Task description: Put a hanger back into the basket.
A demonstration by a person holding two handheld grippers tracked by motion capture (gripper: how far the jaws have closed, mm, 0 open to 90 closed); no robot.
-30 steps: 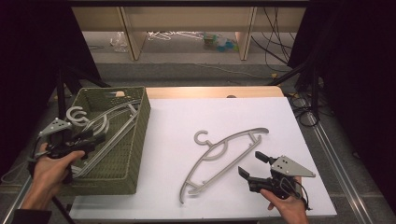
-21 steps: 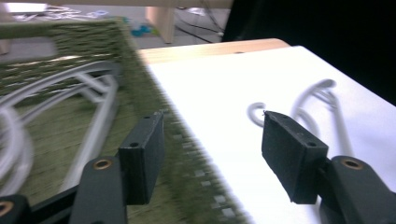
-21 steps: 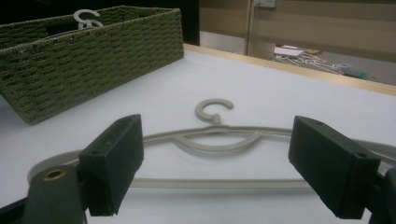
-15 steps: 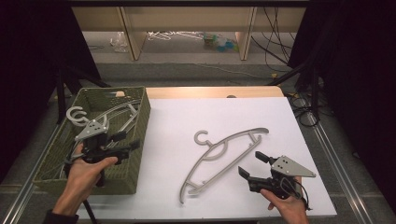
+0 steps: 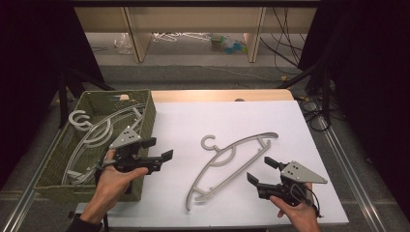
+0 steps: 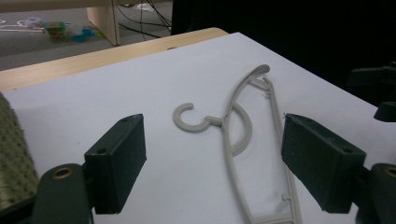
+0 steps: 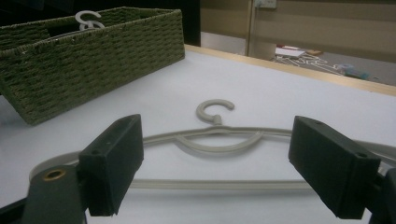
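A grey plastic hanger (image 5: pixel 232 154) lies flat on the white table top, hook toward the back. My left gripper (image 5: pixel 159 149) hovers just right of the basket, pointing at that hanger (image 6: pixel 233 126). Its jaws have just been opening and stand wide with nothing between them. My right gripper (image 5: pixel 260 170) rests near the front right of the table, open and empty. It looks across the hanger (image 7: pixel 215 135) from close by. The left gripper view also catches the right gripper (image 6: pixel 380 93) at its far right edge.
A green woven basket (image 5: pixel 58 164) sits at the table's left with a few grey hangers (image 5: pixel 92 133) in it; their hooks (image 7: pixel 88 18) stick up over its rim. A wooden strip (image 5: pixel 217 95) edges the table's back. Cables and shelving lie on the floor beyond.
My left gripper moved right, from over the basket to past its right wall, and its jaws spread wider. The right gripper and the table hanger stayed put.
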